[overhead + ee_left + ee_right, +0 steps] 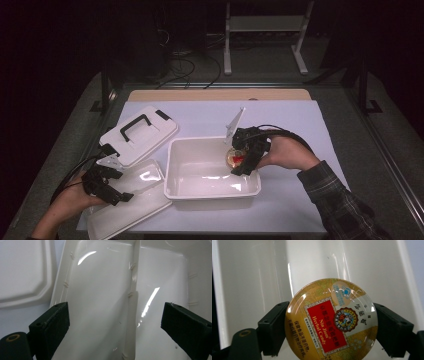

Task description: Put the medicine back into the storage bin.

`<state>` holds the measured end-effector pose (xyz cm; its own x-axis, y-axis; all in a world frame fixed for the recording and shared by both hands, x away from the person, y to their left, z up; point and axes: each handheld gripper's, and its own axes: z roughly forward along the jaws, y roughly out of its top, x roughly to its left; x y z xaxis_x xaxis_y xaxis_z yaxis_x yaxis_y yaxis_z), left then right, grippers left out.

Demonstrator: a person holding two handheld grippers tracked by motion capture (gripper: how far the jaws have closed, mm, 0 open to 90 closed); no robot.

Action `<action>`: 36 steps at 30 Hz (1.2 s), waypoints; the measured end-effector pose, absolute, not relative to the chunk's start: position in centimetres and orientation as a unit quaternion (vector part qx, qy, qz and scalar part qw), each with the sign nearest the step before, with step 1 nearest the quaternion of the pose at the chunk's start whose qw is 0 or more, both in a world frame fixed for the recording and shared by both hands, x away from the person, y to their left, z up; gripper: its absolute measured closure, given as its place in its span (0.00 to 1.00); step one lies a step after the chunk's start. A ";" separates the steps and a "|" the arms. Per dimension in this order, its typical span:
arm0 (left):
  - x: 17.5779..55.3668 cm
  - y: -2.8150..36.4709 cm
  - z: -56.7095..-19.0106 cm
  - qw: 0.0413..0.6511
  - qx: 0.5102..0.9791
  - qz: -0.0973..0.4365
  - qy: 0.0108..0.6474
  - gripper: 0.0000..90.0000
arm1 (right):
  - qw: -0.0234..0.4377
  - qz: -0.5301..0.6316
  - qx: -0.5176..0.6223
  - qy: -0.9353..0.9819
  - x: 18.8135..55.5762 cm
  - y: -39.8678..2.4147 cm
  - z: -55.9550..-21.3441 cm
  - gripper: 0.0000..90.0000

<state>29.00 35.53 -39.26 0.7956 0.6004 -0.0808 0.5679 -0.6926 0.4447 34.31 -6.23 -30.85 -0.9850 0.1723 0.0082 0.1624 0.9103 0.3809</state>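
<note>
Right gripper view, candy tin (332, 320) clamped between black fingers (273, 330), over white tub (252, 277)

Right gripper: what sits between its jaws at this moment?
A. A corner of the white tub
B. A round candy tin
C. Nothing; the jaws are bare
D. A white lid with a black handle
B: in the right gripper view the two black jaws of the right gripper press on either side of a round gold candy tin with a red label, held over the white tub.
</note>
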 end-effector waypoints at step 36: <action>28.9 35.7 -39.2 0.230 0.920 0.036 0.316 0.09 | 0.021 0.139 0.082 0.987 34.6 -5.5 -33.6 0.20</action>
<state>28.94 35.68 -39.18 0.7983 0.5971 -0.0792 0.5642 -0.6953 0.4453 34.65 -5.49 -33.65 -0.9858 0.1670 -0.0179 0.1555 0.9480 0.2777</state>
